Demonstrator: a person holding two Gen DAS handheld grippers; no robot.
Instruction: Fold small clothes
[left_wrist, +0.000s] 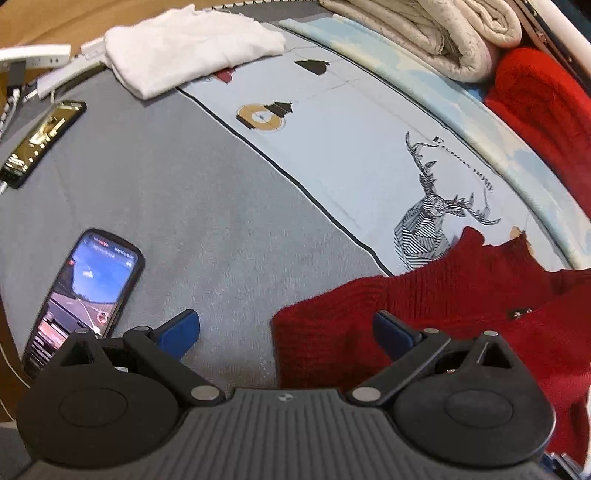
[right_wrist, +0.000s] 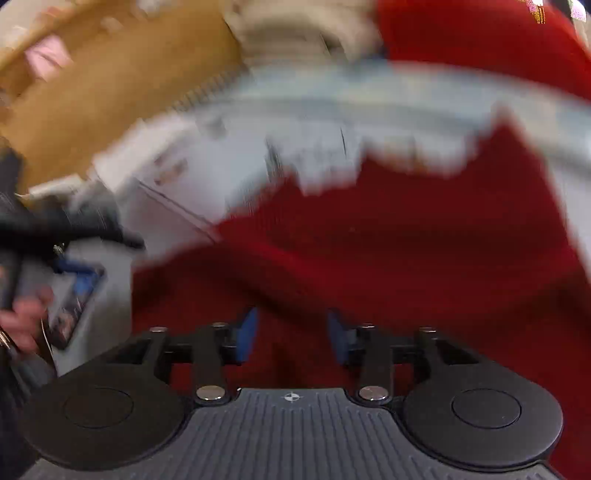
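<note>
Left gripper (left_wrist: 286, 332) spread wide, holding nothing, over grey bedding beside one red knitted sweater (left_wrist: 424, 314) at near right. Right gripper (right_wrist: 291, 332) parted over the same sweater, touching unclear through blur. Two phones (left_wrist: 85, 295) left; one folded white garment (left_wrist: 184, 48) far.
</note>
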